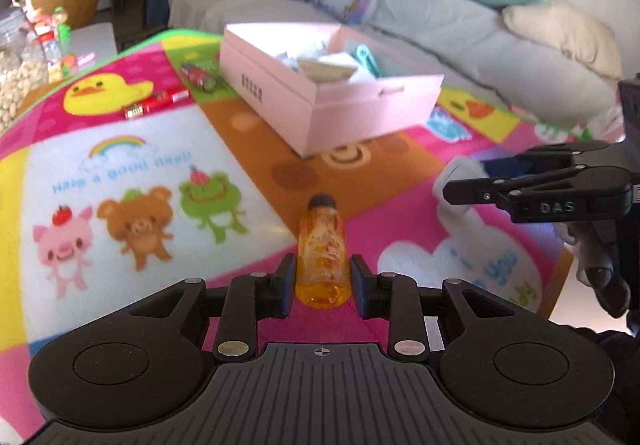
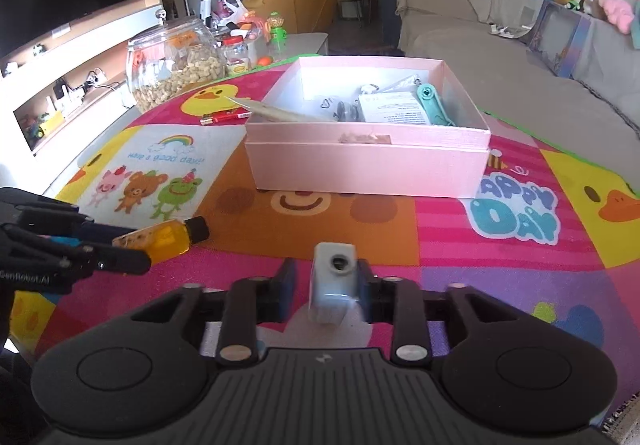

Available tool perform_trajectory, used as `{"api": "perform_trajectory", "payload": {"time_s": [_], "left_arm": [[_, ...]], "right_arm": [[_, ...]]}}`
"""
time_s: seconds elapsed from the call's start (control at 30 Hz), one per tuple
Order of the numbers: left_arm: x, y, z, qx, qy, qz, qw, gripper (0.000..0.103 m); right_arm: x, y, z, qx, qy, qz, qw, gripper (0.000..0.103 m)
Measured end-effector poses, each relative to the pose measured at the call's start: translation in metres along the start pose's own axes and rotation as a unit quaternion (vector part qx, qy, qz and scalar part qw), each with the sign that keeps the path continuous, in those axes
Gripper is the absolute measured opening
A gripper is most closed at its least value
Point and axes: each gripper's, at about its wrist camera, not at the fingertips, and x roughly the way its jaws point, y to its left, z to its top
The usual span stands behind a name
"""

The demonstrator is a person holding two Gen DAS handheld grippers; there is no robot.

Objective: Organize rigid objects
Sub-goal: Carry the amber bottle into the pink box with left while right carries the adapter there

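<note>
My left gripper (image 1: 322, 279) is shut on a small orange bottle (image 1: 323, 247) with a black cap, held over the colourful play mat; the bottle also shows in the right wrist view (image 2: 166, 239). My right gripper (image 2: 326, 285) is open around a pale grey-white block (image 2: 334, 287) that touches only its right finger; the left finger stands apart. It appears in the left wrist view (image 1: 460, 187) at the right. An open pink box (image 1: 340, 101) with several small items stands ahead on the mat; it also shows in the right wrist view (image 2: 368, 161).
A red lighter (image 1: 158, 103) and a red cylinder (image 1: 198, 77) lie on the mat left of the box. A glass jar of nuts (image 2: 176, 63) and small bottles stand at the far left. A grey sofa (image 1: 440, 29) lies behind.
</note>
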Motion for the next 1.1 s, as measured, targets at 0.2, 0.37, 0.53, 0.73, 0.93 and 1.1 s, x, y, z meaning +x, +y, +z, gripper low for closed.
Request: {"api": "perform_trajectory", "payload": {"time_s": [0.2, 0.37, 0.53, 0.73, 0.93, 1.1], "left_arm": [[0.012, -0.009, 0.002, -0.008, 0.001, -0.001, 1.0, 0.032], [0.017, -0.007, 0.001, -0.039, -0.016, -0.008, 0.9991, 0.033], [0.018, -0.006, 0.0, -0.059, -0.026, -0.013, 0.9979, 0.032], [0.021, -0.002, 0.006, -0.071, -0.009, -0.02, 0.9972, 0.032], [0.03, -0.002, 0.021, -0.088, 0.01, -0.009, 0.996, 0.033], [0.043, -0.027, 0.035, 0.007, 0.028, 0.036, 0.999, 0.033]], "right_arm": [[0.007, -0.004, -0.017, -0.014, 0.009, -0.044, 0.999, 0.062], [0.008, -0.007, -0.021, -0.003, 0.002, -0.04, 0.999, 0.062], [0.01, -0.001, -0.018, -0.001, -0.013, -0.027, 1.0, 0.061], [0.011, 0.007, -0.017, -0.016, -0.026, -0.03, 0.999, 0.048], [0.008, 0.007, -0.016, -0.015, -0.035, -0.033, 0.999, 0.042], [0.01, 0.007, -0.017, -0.022, -0.027, -0.036, 0.999, 0.043]]}}
